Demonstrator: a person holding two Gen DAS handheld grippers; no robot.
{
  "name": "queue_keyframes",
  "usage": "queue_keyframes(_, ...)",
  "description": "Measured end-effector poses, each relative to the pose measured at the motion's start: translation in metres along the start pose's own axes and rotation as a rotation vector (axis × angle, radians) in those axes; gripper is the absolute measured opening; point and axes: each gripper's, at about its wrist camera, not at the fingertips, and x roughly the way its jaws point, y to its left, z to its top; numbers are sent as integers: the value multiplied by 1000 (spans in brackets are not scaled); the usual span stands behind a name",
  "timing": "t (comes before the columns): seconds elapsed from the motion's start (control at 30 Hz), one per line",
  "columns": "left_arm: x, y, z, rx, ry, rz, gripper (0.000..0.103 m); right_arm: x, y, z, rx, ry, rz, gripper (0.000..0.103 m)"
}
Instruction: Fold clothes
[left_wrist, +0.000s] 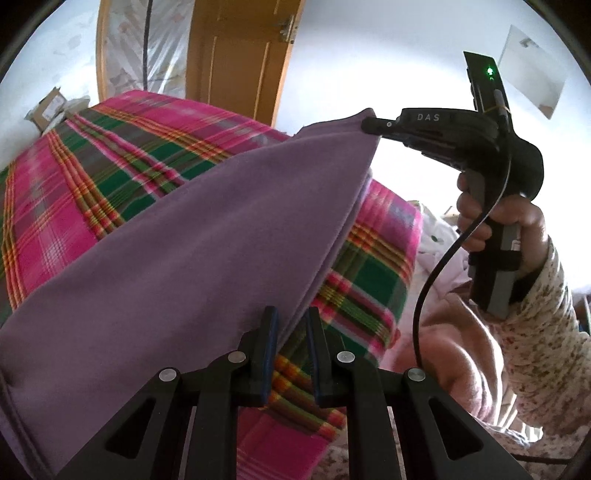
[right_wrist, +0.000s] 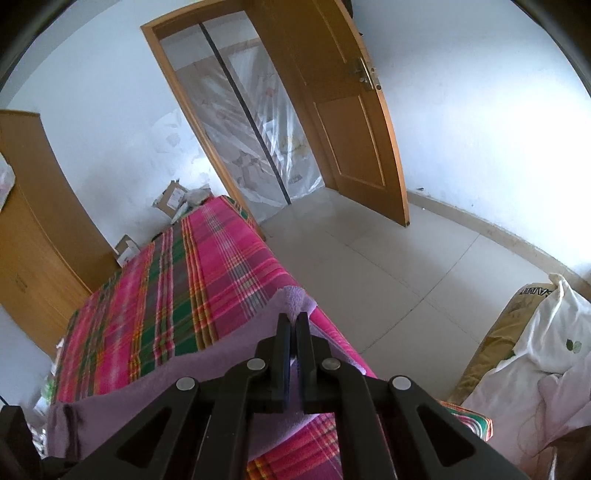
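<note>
The right gripper (left_wrist: 369, 123) and the left gripper (left_wrist: 291, 325) each pinch an edge of the purple cloth (left_wrist: 207, 229), holding it up over the bed (left_wrist: 110, 147), so the fold looks just begun; next both probably swing it down flat.

White plastered walls (right_wrist: 480, 122), scuffed and stained low on the left. Pale tiled floor (right_wrist: 369, 251) with a light skirting along the right wall. Wooden door (right_wrist: 354, 122) stands open, metal handle and lock plate at its edge; the frame beside it is covered by clear plastic sheeting (right_wrist: 266, 147) with a dark vertical strip. Wooden wardrobe (right_wrist: 33, 221) at far left. Bed under a pink-and-green plaid cover (right_wrist: 177, 295). Cardboard boxes (right_wrist: 171, 197) against the wall behind it. Bright daylight from the right.
</note>
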Motion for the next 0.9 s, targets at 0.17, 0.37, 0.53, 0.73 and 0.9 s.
queue_keyframes(0.17,3,1,-1,-1,26,-21,16,16,-16,-12,27,53,-34,3)
queue_keyframes(0.37,3,6,-3,-22,53,-54,16,32,-30,-23,48,108,-67,4)
queue_keyframes(0.53,-2,10,-4,-47,57,-72,16,26,-21,-18,-2,88,-142,14)
queue_keyframes(0.73,-8,17,-4,-65,45,-102,16,23,-4,1,-56,19,-125,23)
queue_keyframes(0.9,-4,26,-6,-103,55,-100,16,58,25,17,-187,112,-92,30)
